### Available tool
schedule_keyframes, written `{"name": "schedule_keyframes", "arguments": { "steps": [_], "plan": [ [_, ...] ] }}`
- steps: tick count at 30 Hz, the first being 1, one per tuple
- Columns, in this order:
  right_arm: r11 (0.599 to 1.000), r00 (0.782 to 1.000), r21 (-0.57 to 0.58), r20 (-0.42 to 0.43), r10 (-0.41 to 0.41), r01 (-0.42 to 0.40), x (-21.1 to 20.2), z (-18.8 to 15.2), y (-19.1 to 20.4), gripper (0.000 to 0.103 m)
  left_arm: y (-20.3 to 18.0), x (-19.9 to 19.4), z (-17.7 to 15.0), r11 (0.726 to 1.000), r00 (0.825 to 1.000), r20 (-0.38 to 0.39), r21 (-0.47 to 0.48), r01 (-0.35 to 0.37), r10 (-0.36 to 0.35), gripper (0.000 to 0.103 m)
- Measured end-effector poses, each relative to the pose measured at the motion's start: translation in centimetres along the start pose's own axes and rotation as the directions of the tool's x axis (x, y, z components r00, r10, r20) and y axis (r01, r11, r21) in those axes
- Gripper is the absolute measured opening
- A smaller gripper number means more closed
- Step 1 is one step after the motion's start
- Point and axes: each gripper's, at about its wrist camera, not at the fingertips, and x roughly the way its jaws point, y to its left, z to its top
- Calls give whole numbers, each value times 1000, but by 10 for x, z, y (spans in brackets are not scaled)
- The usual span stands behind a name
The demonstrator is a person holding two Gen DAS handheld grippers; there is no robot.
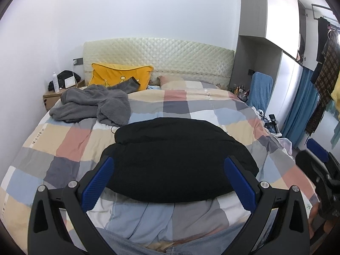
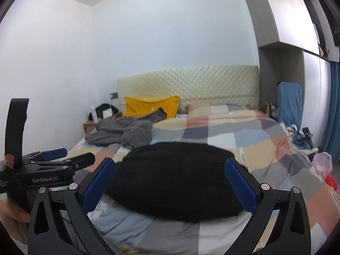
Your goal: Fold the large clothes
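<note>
On the far left of the checked quilt [image 1: 70, 140] a grey fleece [image 1: 93, 104] lies crumpled below the yellow pillow [image 1: 121, 76]. My left gripper [image 1: 169, 165] has its fingers spread wide, empty, above the near edge of the folded black garment [image 1: 176, 159] in the middle of the bed. My right gripper [image 2: 170, 166] is likewise spread wide and holds nothing.
</note>
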Motion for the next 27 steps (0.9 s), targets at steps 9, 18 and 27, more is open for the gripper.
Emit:
{"name": "schedule_keyframes", "arguments": {
  "steps": [9,18,27],
  "plan": [
    [999,997,-11,-49,-51,51,16,-34,-2,103,14,24,-26,999,998,-56,-21,-31,30,103],
    [998,996,13,-73,-55,56,25,-45,-11,103,17,30,-30,999,997,-73,-27,-25,23,103],
    [999,996,30,-81,-43,45,28,-45,-13,103,15,34,-31,999,996,-84,-29,-30,27,103]
  ]
}}
